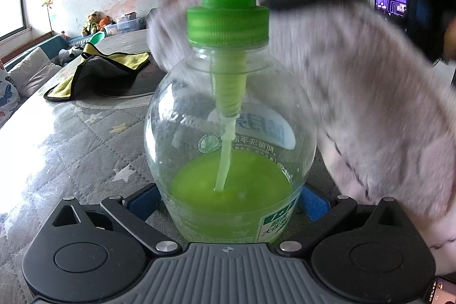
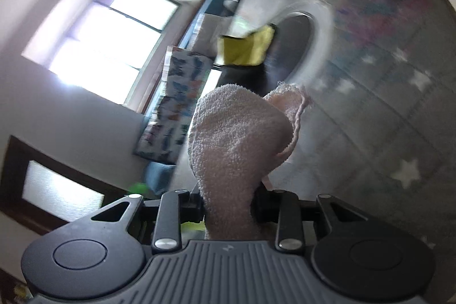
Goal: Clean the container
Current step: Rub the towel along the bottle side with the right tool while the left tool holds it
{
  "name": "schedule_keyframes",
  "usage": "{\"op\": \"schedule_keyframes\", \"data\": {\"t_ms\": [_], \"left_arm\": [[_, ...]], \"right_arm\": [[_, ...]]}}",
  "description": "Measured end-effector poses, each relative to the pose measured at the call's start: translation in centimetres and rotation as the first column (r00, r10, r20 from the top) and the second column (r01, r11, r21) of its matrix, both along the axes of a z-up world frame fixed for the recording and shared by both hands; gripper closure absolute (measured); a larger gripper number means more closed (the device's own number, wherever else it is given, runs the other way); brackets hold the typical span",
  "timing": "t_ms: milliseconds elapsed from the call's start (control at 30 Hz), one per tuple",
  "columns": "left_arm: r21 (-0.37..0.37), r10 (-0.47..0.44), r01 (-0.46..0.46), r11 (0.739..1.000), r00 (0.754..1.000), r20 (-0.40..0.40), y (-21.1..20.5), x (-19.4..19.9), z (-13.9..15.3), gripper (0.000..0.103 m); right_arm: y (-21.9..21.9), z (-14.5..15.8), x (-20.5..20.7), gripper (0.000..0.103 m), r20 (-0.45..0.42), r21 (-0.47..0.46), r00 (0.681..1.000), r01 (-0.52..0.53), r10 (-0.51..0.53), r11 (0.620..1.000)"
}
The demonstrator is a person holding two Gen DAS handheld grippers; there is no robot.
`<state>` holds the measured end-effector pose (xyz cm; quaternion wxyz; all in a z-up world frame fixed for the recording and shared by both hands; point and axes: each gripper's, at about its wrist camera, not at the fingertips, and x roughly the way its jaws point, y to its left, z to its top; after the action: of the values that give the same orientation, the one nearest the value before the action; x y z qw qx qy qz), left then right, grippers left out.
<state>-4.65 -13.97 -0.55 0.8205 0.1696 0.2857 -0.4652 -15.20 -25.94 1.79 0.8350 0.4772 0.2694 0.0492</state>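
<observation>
L gripper (image 1: 228, 198) clamps the clear soap bottle (image 1: 230, 133) low on its body, blue pads (image 1: 312, 202) tight on both sides; bottle upright, approx a third full of green liquid, green pump cap (image 1: 228, 24) on top. R gripper (image 2: 229, 207) pinched shut on a pink cloth (image 2: 239, 138), blurred against the bottle's right side. Beyond, a yellow-grey towel (image 1: 97, 73) lies toward the tabletop's (image 1: 71, 150) far left edge; bare quilted cover between.

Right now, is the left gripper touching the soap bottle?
Touching: the left wrist view shows the left gripper with blue pads pressed against both sides of the soap bottle.
</observation>
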Motion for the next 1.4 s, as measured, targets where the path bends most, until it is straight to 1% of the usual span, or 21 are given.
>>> {"op": "schedule_keyframes", "data": {"t_ms": [67, 133, 233, 467, 767, 867, 933, 1000, 1100, 1333, 1400], "left_arm": [[0.000, 0.000, 0.000, 1.000, 1.000, 0.000, 0.0, 0.0, 0.0, 0.000], [0.000, 0.000, 0.000, 1.000, 1.000, 0.000, 0.0, 0.0, 0.0, 0.000], [0.000, 0.000, 0.000, 1.000, 1.000, 0.000, 0.0, 0.0, 0.0, 0.000], [0.000, 0.000, 0.000, 1.000, 1.000, -0.001, 0.0, 0.0, 0.0, 0.000], [0.000, 0.000, 0.000, 1.000, 1.000, -0.001, 0.0, 0.0, 0.0, 0.000], [0.000, 0.000, 0.000, 1.000, 1.000, -0.001, 0.0, 0.0, 0.0, 0.000], [0.000, 0.000, 0.000, 1.000, 1.000, -0.001, 0.0, 0.0, 0.0, 0.000], [0.000, 0.000, 0.000, 1.000, 1.000, -0.001, 0.0, 0.0, 0.0, 0.000], [0.000, 0.000, 0.000, 1.000, 1.000, 0.000, 0.0, 0.0, 0.0, 0.000], [0.000, 0.000, 0.000, 1.000, 1.000, 0.000, 0.0, 0.0, 0.0, 0.000], [0.000, 0.000, 0.000, 1.000, 1.000, 0.000, 0.0, 0.0, 0.0, 0.000]], "right_arm": [[0.2, 1.0, 0.1, 0.071, 0.035, 0.005, 0.999, -0.017, 0.016, 1.000], [0.4, 1.3, 0.6, 0.071, 0.048, -0.004, 0.998, -0.026, 0.026, 1.000], [0.6, 0.4, 1.5, 0.071, 0.015, 0.000, 1.000, -0.021, 0.021, 1.000], [0.0, -1.5, 2.0, 0.071, -0.039, -0.011, 0.999, 0.012, -0.012, 1.000], [-0.6, -4.6, 1.8, 0.070, -0.130, 0.008, 0.991, 0.035, -0.033, 0.999], [-0.6, -5.3, 1.7, 0.070, -0.155, 0.006, 0.987, 0.037, -0.036, 0.999], [-0.5, -5.3, 1.5, 0.070, -0.156, 0.009, 0.987, 0.038, -0.036, 0.999], [-0.4, -5.1, 1.3, 0.070, -0.152, 0.012, 0.988, 0.037, -0.035, 0.999], [-0.3, -4.0, 1.0, 0.070, -0.124, 0.002, 0.992, 0.031, -0.031, 1.000], [0.1, 0.0, 0.4, 0.070, -0.006, -0.008, 1.000, 0.008, -0.008, 1.000], [0.5, 0.9, 0.7, 0.070, 0.017, -0.024, 1.000, -0.007, 0.007, 1.000]]}}
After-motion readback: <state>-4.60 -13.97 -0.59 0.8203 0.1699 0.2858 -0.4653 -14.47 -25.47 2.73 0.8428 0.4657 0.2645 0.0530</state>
